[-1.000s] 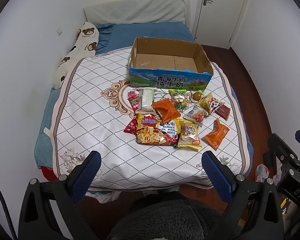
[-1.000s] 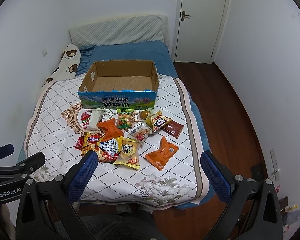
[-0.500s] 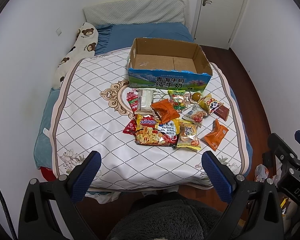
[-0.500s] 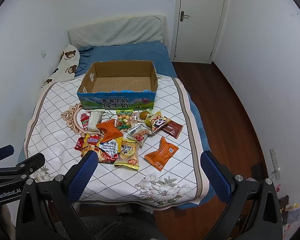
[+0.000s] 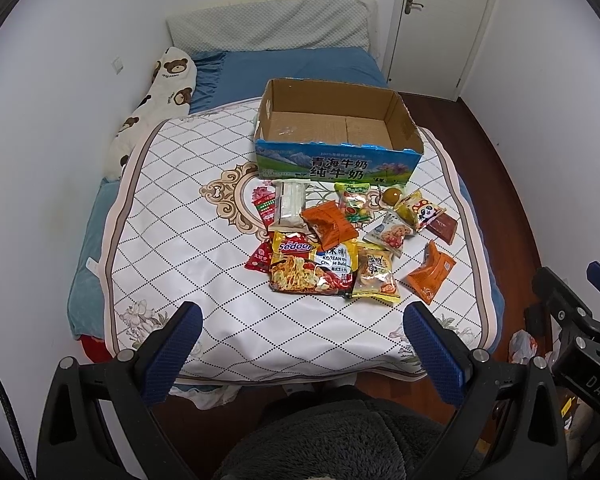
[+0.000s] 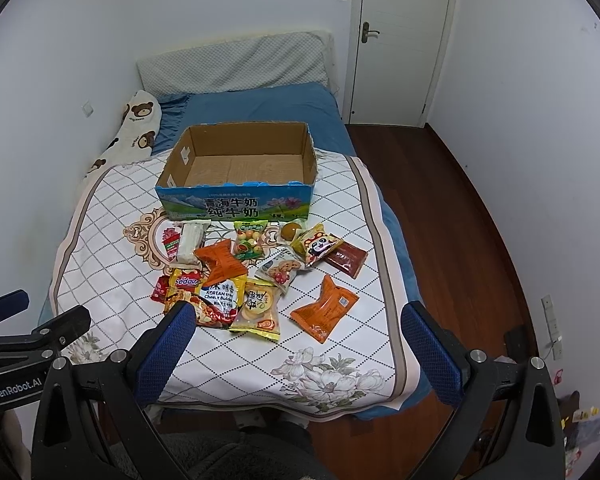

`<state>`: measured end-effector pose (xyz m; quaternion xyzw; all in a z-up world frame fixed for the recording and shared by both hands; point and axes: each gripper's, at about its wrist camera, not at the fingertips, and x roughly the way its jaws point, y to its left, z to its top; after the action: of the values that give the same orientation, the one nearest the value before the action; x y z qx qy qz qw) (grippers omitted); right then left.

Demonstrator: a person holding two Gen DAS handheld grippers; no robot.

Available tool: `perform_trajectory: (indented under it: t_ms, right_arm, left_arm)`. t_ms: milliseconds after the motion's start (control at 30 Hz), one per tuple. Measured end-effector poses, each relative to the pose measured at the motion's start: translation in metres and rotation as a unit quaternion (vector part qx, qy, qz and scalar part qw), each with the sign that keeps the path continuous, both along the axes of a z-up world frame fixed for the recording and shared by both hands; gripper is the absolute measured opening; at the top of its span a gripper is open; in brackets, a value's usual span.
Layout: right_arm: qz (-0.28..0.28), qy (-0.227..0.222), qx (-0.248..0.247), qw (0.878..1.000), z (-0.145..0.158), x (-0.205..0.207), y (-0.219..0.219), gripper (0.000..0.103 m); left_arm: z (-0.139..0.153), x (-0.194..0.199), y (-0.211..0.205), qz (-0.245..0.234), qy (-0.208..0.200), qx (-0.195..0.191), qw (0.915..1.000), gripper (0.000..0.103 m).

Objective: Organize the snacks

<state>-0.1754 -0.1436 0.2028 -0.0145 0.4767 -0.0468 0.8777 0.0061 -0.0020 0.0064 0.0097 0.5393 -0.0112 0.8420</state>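
Note:
An empty open cardboard box (image 5: 332, 128) (image 6: 240, 168) with a blue printed front stands on the bed. Several snack packs lie in front of it: a noodle pack (image 5: 314, 266) (image 6: 216, 300), an orange pack (image 5: 430, 272) (image 6: 326, 308), a second orange pack (image 5: 330, 222), a yellow cracker pack (image 6: 258, 306), a panda pack (image 6: 318, 244). My left gripper (image 5: 300, 344) is open and empty, well short of the snacks. My right gripper (image 6: 296, 344) is open and empty, above the bed's near edge.
The quilted white cover (image 5: 180, 240) tops a blue bed with a bear pillow (image 5: 160, 100) by the left wall. A white door (image 6: 404, 40) and a wooden floor (image 6: 460, 240) lie to the right. A grey fuzzy seat (image 5: 320, 440) is below the grippers.
Both views have drifted slightly toward the bed. Nothing on the bed has moved, and both grippers stay open.

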Motion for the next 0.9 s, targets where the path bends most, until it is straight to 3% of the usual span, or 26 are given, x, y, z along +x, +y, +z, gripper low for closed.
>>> perform_trajectory:
  t_ms: [667, 800, 900]
  right_arm:
    - [-0.004, 0.001, 0.008, 1.0, -0.002, -0.001, 0.0, 0.103]
    - [-0.015, 0.012, 0.028, 0.999, -0.02, 0.01, -0.01, 0.103]
    - [-0.026, 0.032, 0.048, 0.998, -0.048, 0.029, -0.02, 0.103]
  left_arm:
    - [-0.003, 0.008, 0.001, 0.005, -0.001, 0.002, 1.0, 0.103]
    - [-0.026, 0.028, 0.008, 0.021, 0.007, 0.013, 0.9997, 0.103]
    - [-0.059, 0.05, 0.015, 0.032, 0.038, 0.021, 0.9985, 0.103]
